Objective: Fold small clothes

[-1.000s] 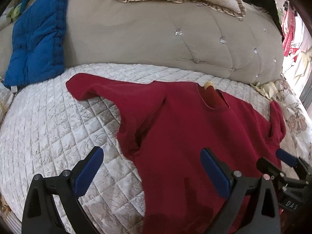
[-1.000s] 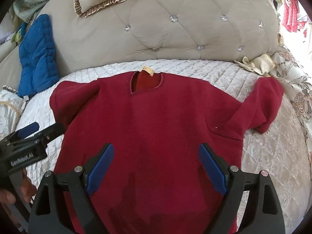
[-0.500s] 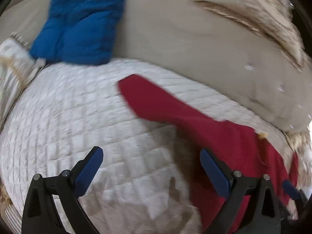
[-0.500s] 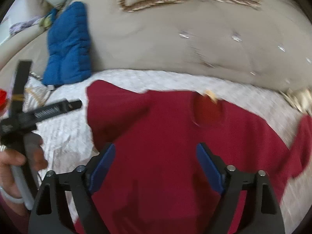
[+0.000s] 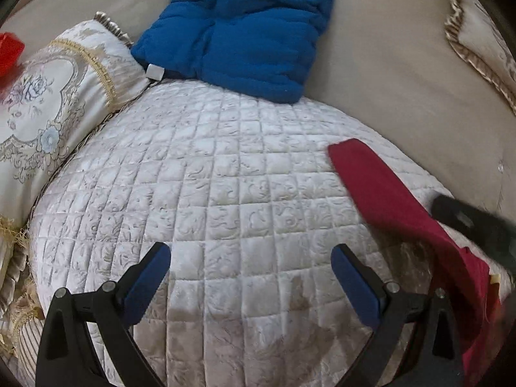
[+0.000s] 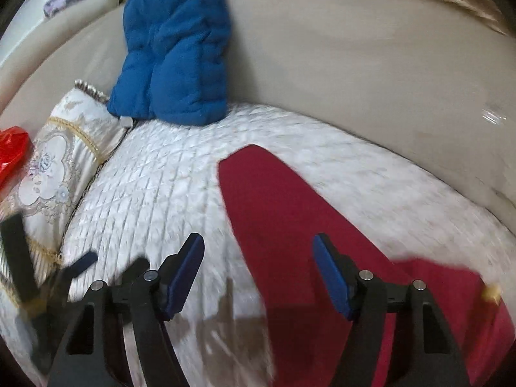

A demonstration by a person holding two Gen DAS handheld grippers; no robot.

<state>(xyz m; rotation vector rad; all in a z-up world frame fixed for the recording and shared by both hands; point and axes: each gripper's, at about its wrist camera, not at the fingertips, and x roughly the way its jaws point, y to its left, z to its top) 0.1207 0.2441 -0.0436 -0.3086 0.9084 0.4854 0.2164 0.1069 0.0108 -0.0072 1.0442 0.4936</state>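
A dark red top [image 6: 290, 213] lies flat on the white quilted bed cover [image 6: 154, 187], one sleeve stretched toward the headboard. In the left wrist view that sleeve [image 5: 380, 187] runs along the right side. My left gripper [image 5: 250, 277] hangs open over bare quilt [image 5: 225, 193], left of the sleeve, nothing between its blue pads. My right gripper [image 6: 258, 267] hovers above the sleeve's left edge; its jaws are closing with no cloth pinched between them. The other gripper's black body [image 5: 474, 225] shows blurred at the right of the left wrist view.
A blue padded cushion [image 5: 238, 25] leans on the beige tufted headboard [image 5: 403, 80]. An embroidered cream pillow [image 5: 48, 103] lies at the left edge, with something red [image 6: 11, 154] beyond it. The left gripper's black frame [image 6: 22, 274] shows at lower left in the right wrist view.
Both grippers have swung left, from over the top's body to its left sleeve and the bare quilt beside it. The right gripper's jaws have narrowed. The top has not moved.
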